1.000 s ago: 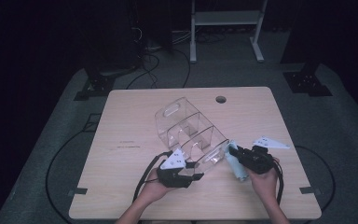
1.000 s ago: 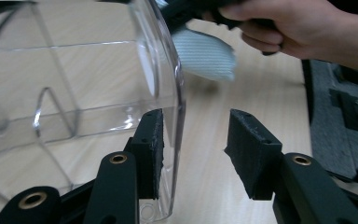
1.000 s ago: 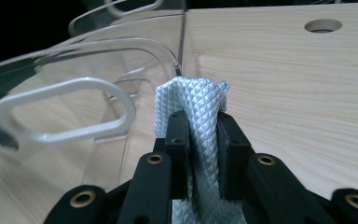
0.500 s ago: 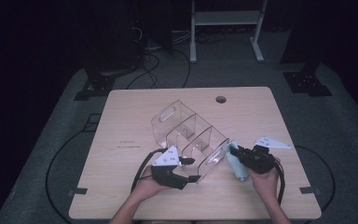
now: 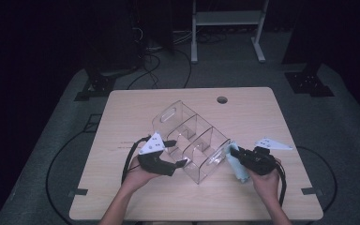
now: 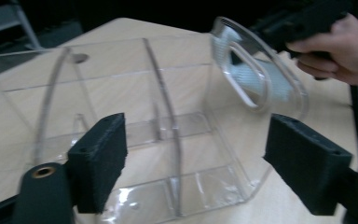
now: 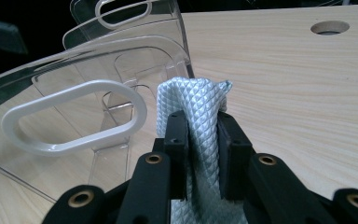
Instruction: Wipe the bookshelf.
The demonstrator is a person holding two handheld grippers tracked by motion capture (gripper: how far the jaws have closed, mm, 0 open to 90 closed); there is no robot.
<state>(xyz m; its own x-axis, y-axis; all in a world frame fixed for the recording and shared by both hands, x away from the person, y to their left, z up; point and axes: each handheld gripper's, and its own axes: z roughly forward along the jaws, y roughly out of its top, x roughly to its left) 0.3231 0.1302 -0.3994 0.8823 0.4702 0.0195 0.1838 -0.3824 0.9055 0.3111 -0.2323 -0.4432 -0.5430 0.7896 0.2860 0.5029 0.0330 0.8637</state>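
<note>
While the left claw [image 5: 178, 152] sits just off the near-left side of the clear bin [image 5: 192, 140], its jaws stand spread and have just been opening, with nothing pinched; in the left claw view the bin's wall and dividers show between the two black pads [image 6: 100, 161], but the pads are not pressing on it. Over on the other side, the right claw [image 7: 198, 149] is pressed together on a pale blue cloth [image 7: 200, 112], quilted in a diamond pattern, bunched up and poking out above the jaws. That cloth [image 5: 234, 161] sits right at the bin's right end wall, just beside the oval handle cut-out [image 7: 74, 116]; whether it touches the plastic I cannot tell.

Room to move: ahead of both claws, past the bin, the bench [image 5: 262, 117] runs bare up to its far edge and a round cable hole [image 5: 222, 100]. Behind the right claw, the bench's right edge is near, and the near edge is close under both hands. Left of the left claw lies open wood.

As for the bin, it is see-through, set at a slant to the bench edges, split by upright dividers into compartments, with an oval handle slot in each end wall.
</note>
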